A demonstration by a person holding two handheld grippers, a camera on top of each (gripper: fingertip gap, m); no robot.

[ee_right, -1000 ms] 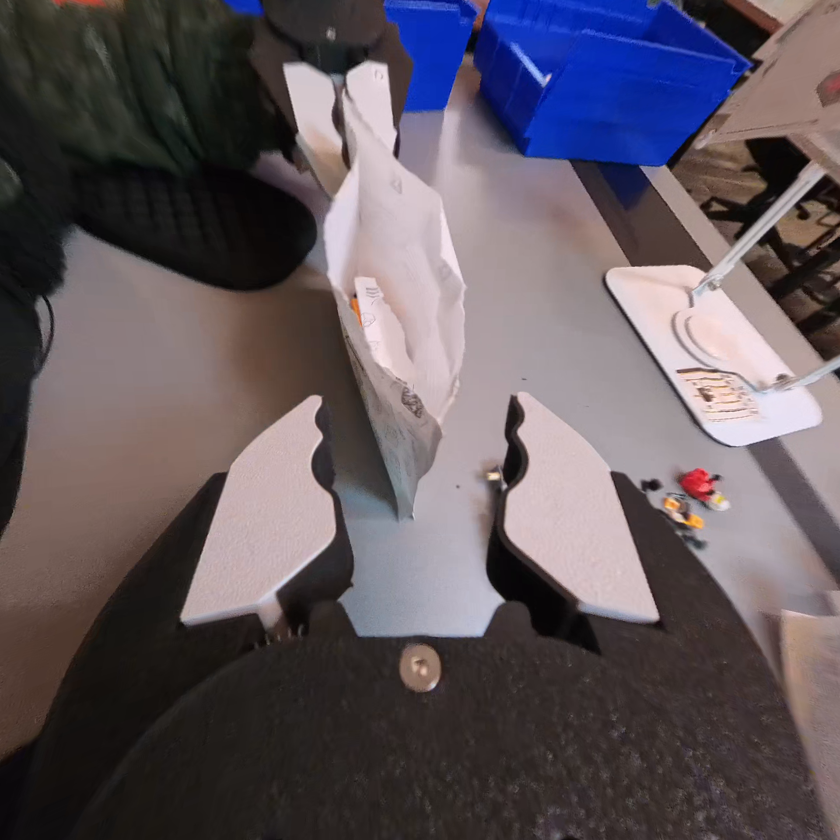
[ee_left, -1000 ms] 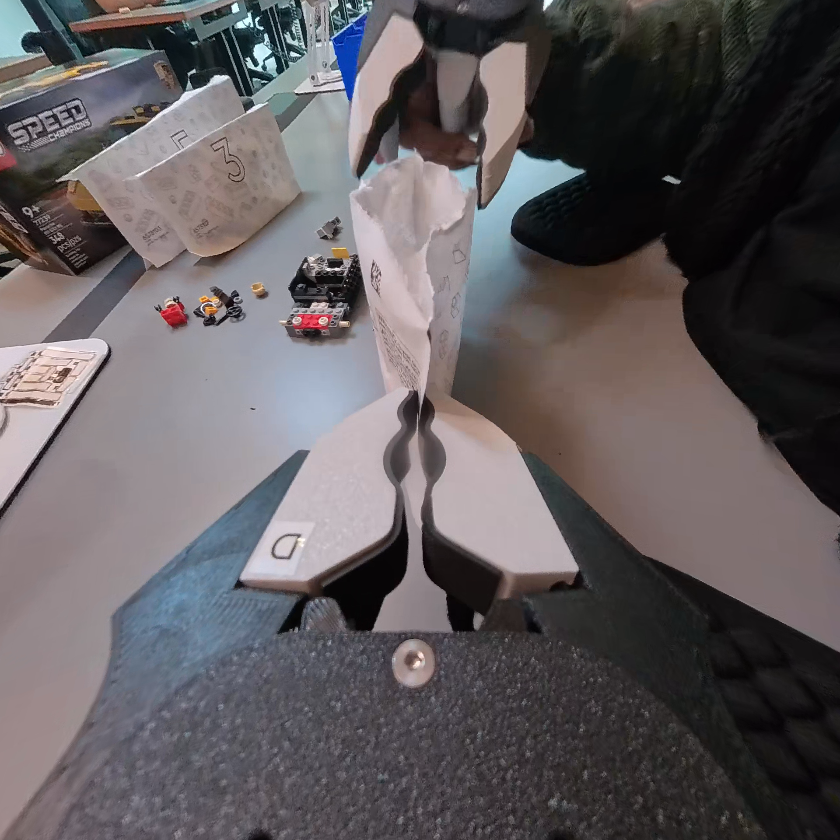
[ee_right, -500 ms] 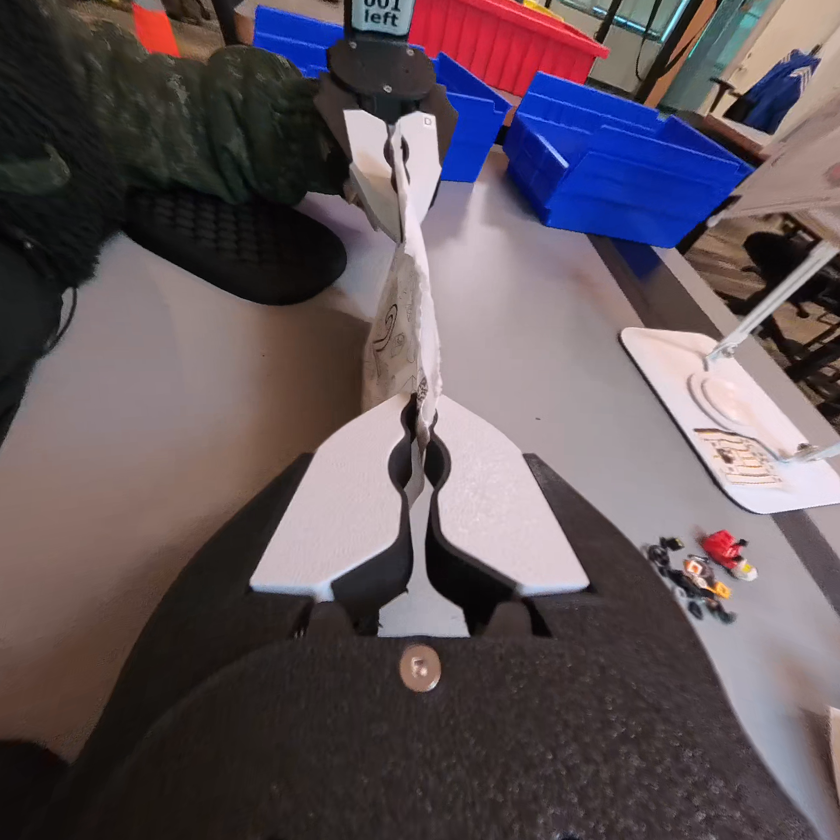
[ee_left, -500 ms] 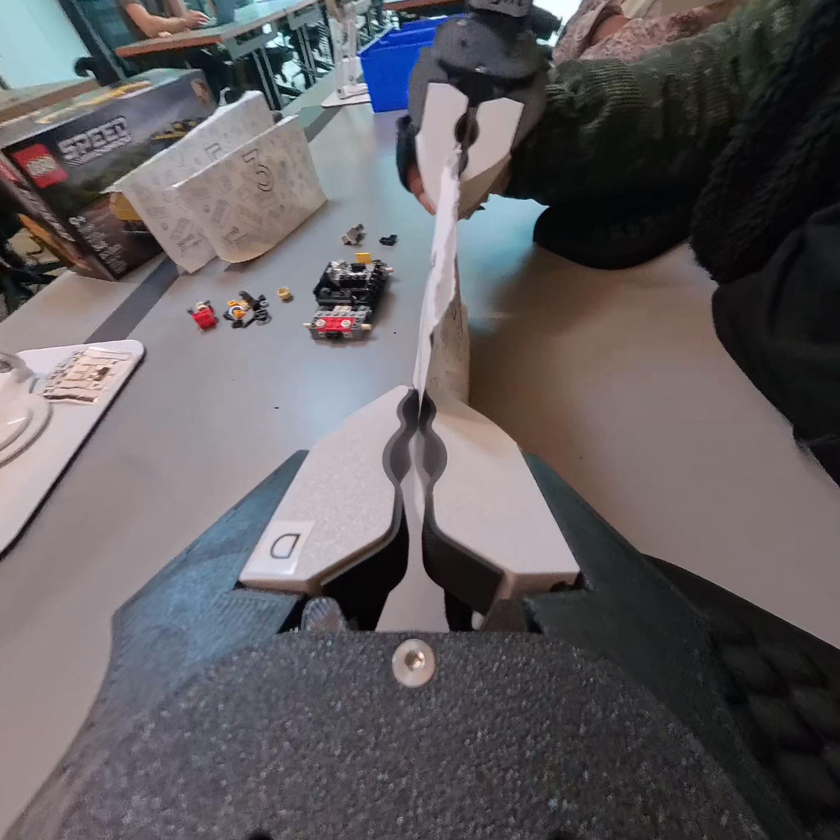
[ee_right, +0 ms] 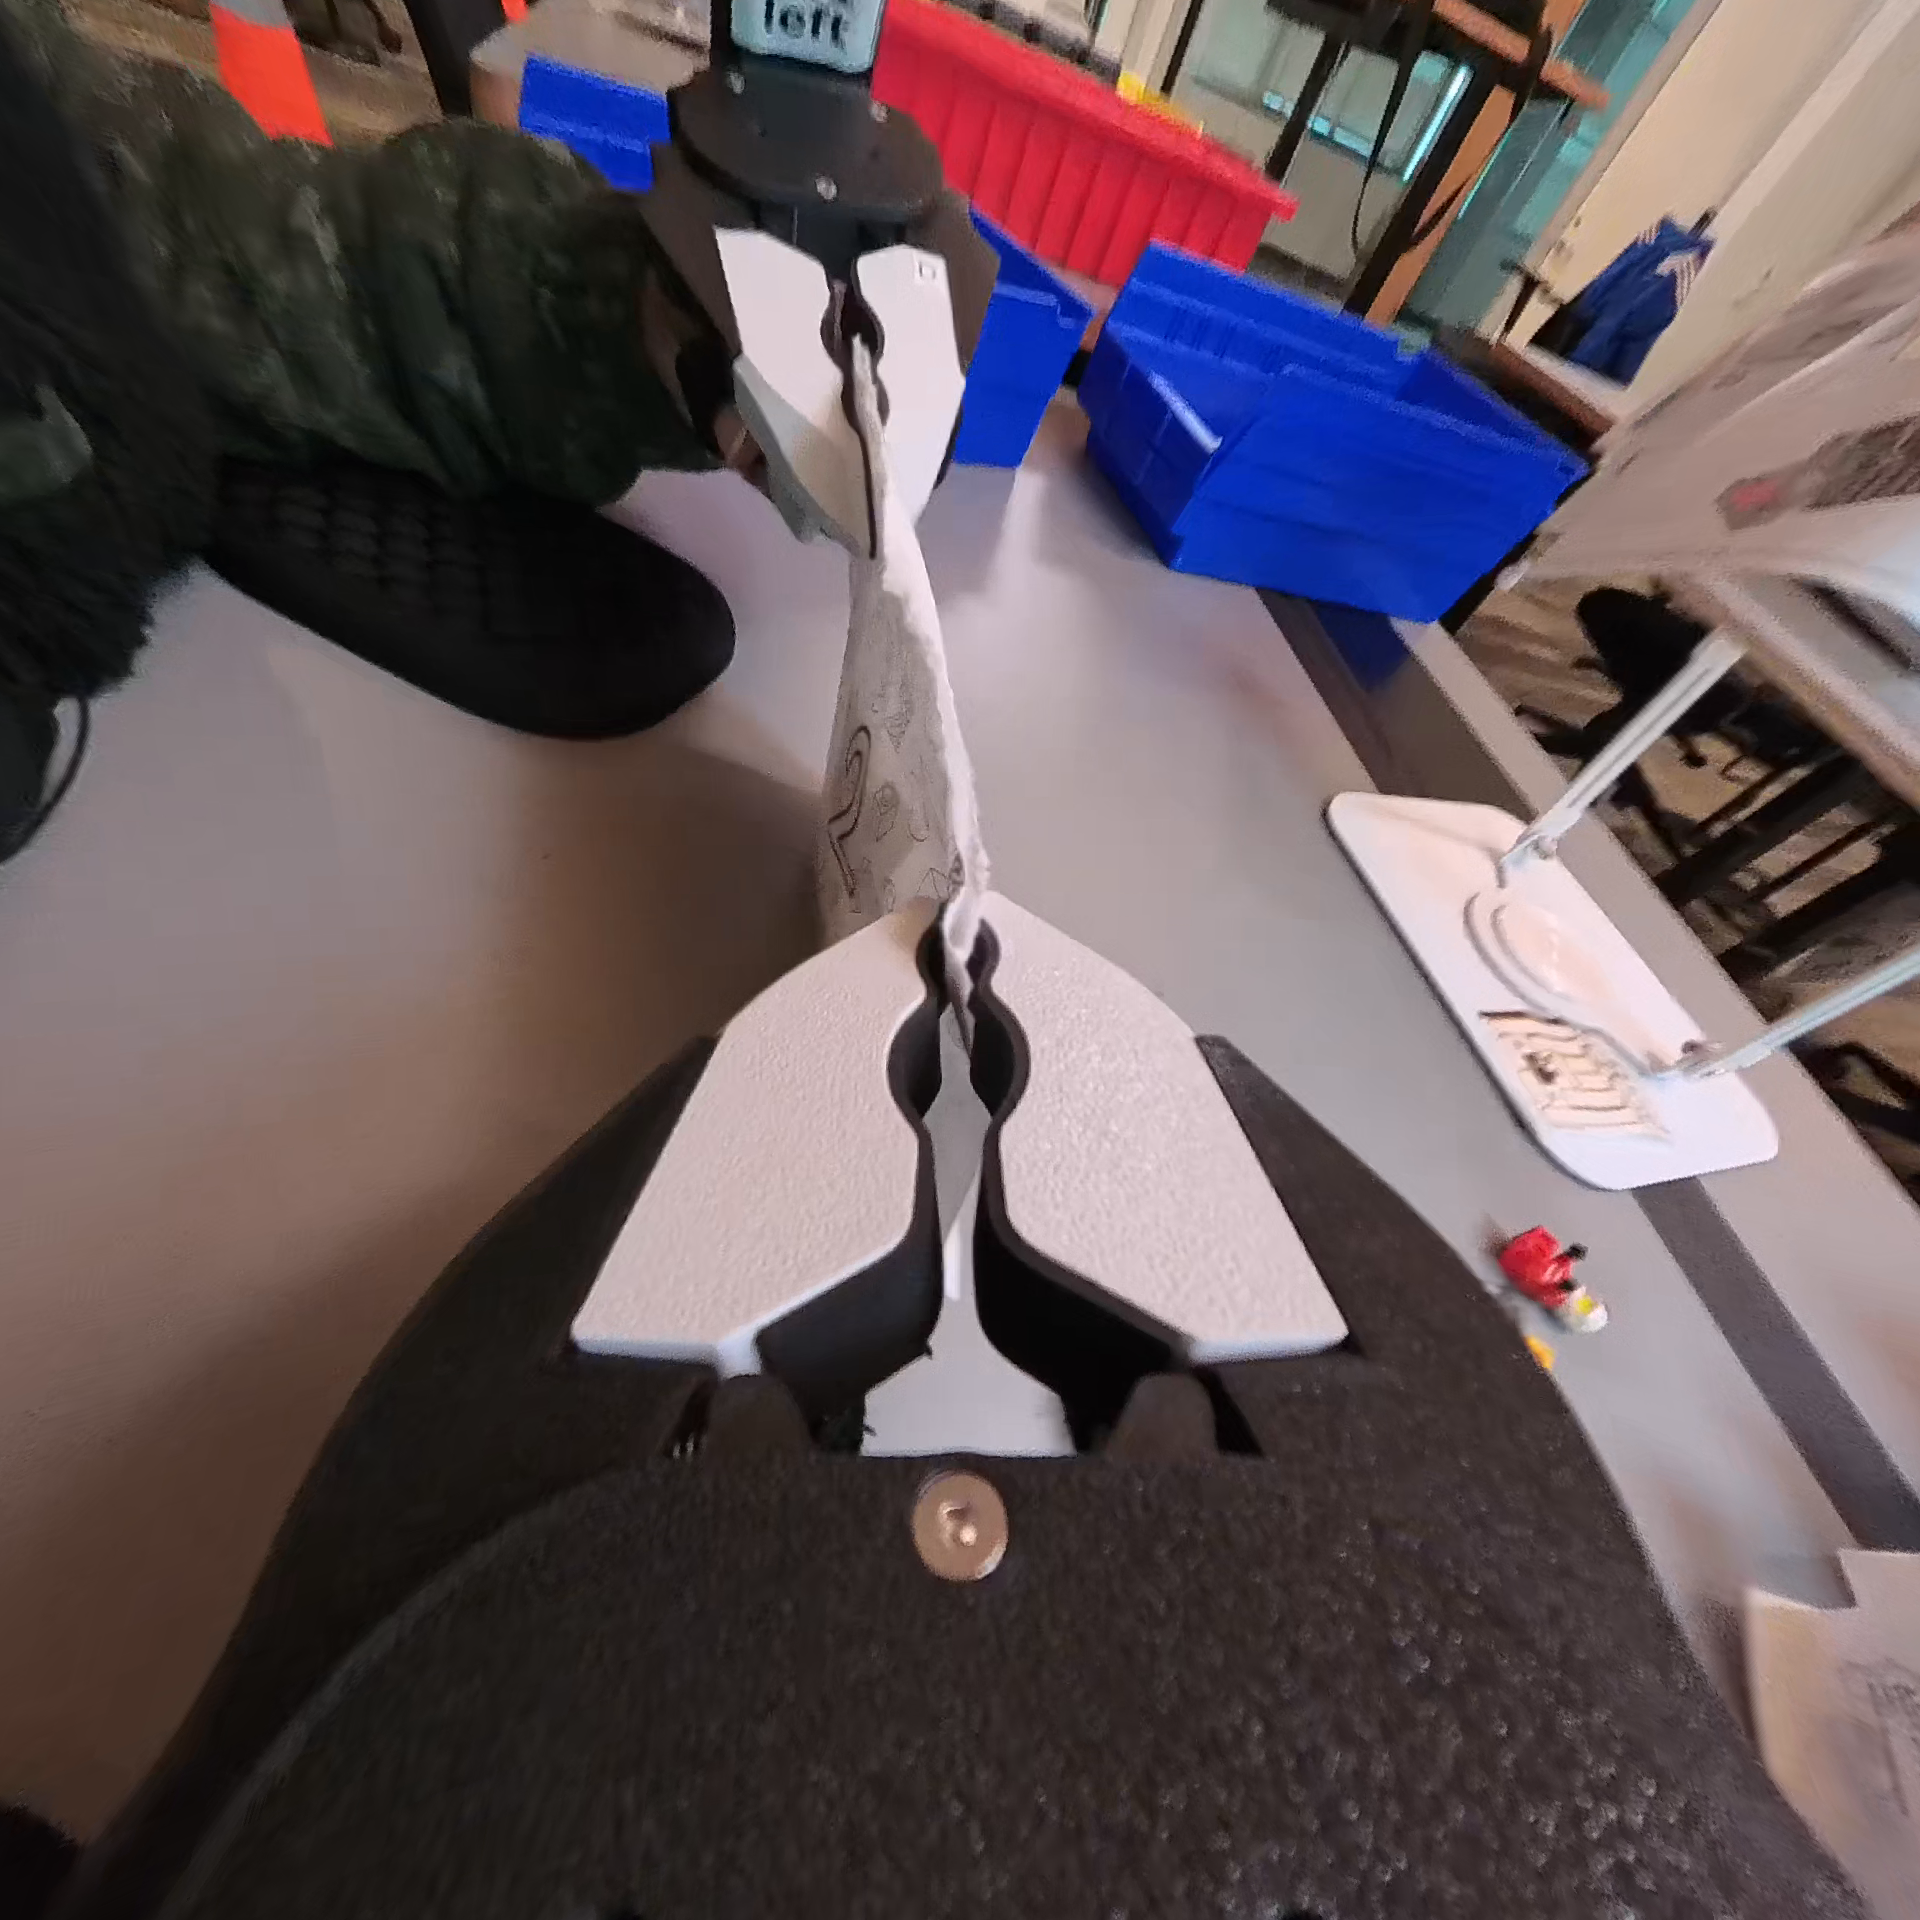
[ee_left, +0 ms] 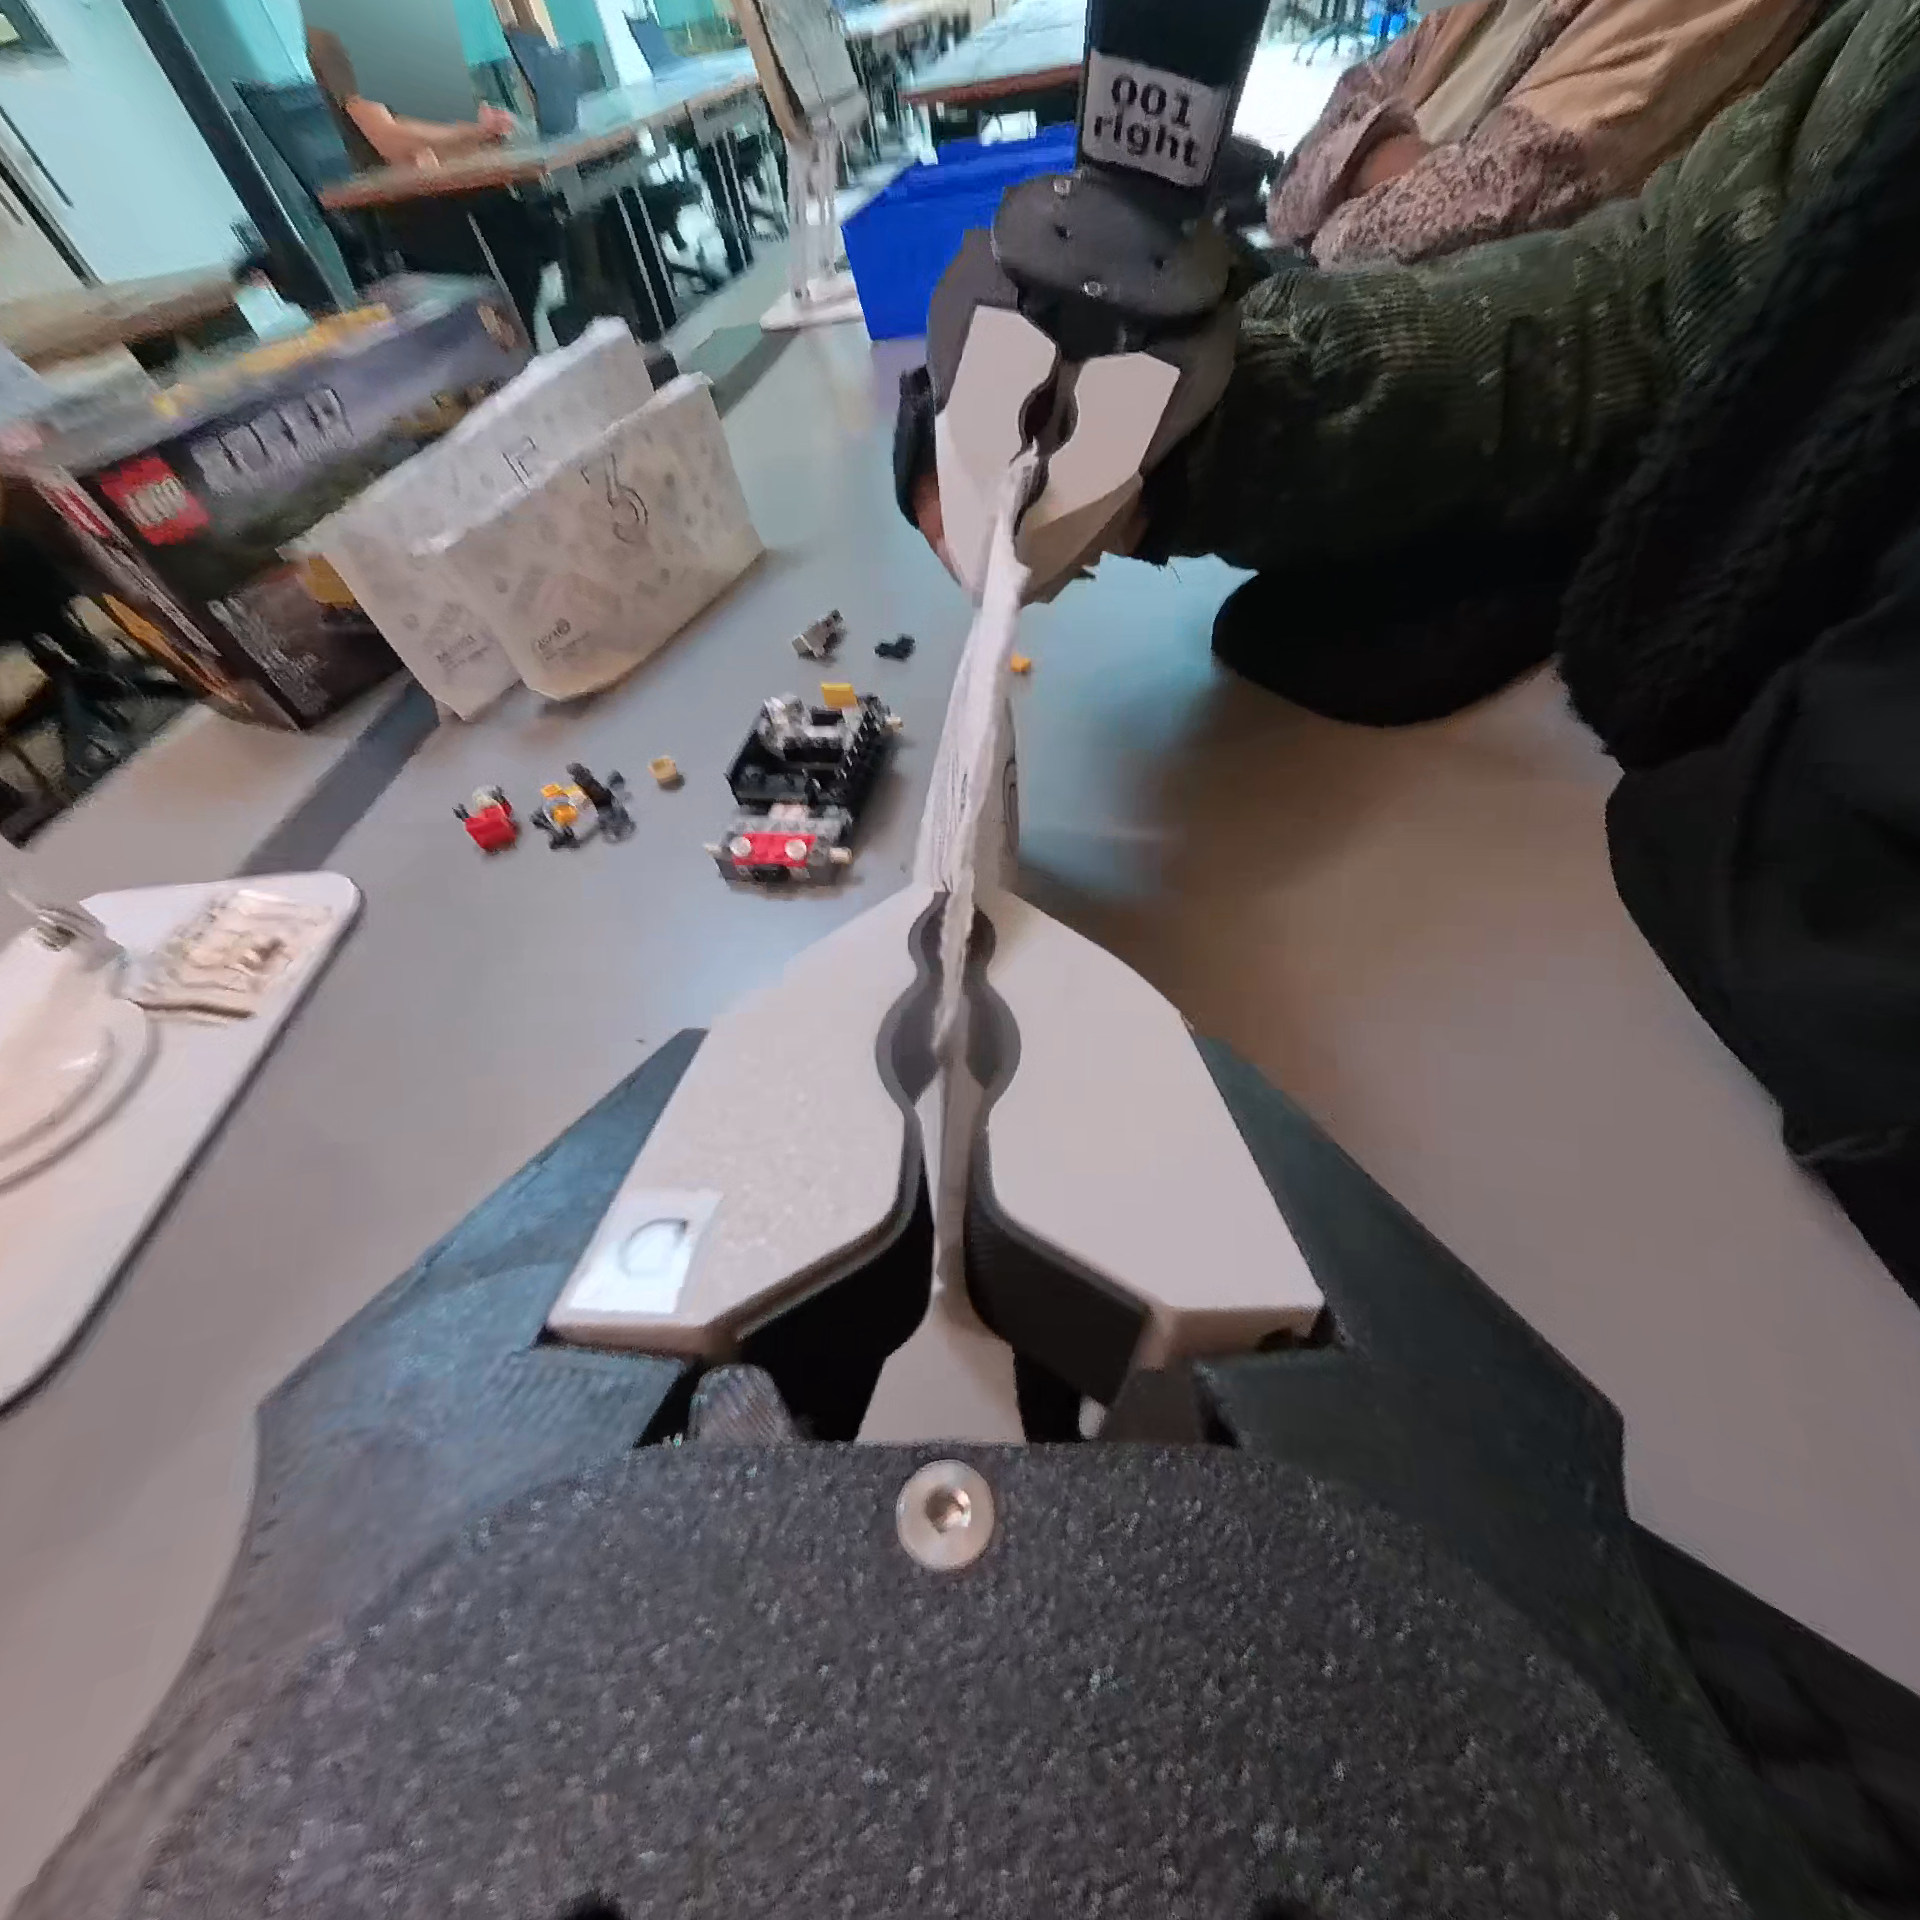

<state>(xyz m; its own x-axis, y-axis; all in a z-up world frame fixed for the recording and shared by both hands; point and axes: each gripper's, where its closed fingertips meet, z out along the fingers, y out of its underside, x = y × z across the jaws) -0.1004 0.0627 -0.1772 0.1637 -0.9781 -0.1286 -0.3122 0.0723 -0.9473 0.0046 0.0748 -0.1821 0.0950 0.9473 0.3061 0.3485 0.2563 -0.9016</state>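
Observation:
A white printed paper bag (ee_left: 971, 748) hangs stretched between my two grippers above the grey table (ee_left: 499, 997). My left gripper (ee_left: 951, 925) is shut on one top corner of the bag. My right gripper (ee_right: 961, 930) is shut on the opposite top corner of the same bag (ee_right: 894, 748). Each gripper also shows in the other's view, the right one (ee_left: 1029, 468) and the left one (ee_right: 862, 353), both pinching the bag's edge. The bag's mouth is pulled flat and its inside is hidden.
A partly built black toy car (ee_left: 805, 764) and several loose small bricks (ee_left: 551, 816) lie left of the bag. Two more white paper bags (ee_left: 582, 540) lean on a toy box (ee_left: 239, 488). Blue bins (ee_right: 1320, 457) and a white lamp base (ee_right: 1538, 987) stand nearby. A person's dark sleeves (ee_left: 1558, 353) are close. Some 12 cm of space lies between my two pairs of fingers. Left tips and right tips are each some 35 cm from the white lamp base (ee_right: 1538, 987). It turns up in the left wrist view (ee_left: 122, 1038) as well.
My right gripper was open around the bag's corner and has shut on it. Both grippers have lifted, pulling the bag's mouth taut and closed; several small bricks lie beneath it.

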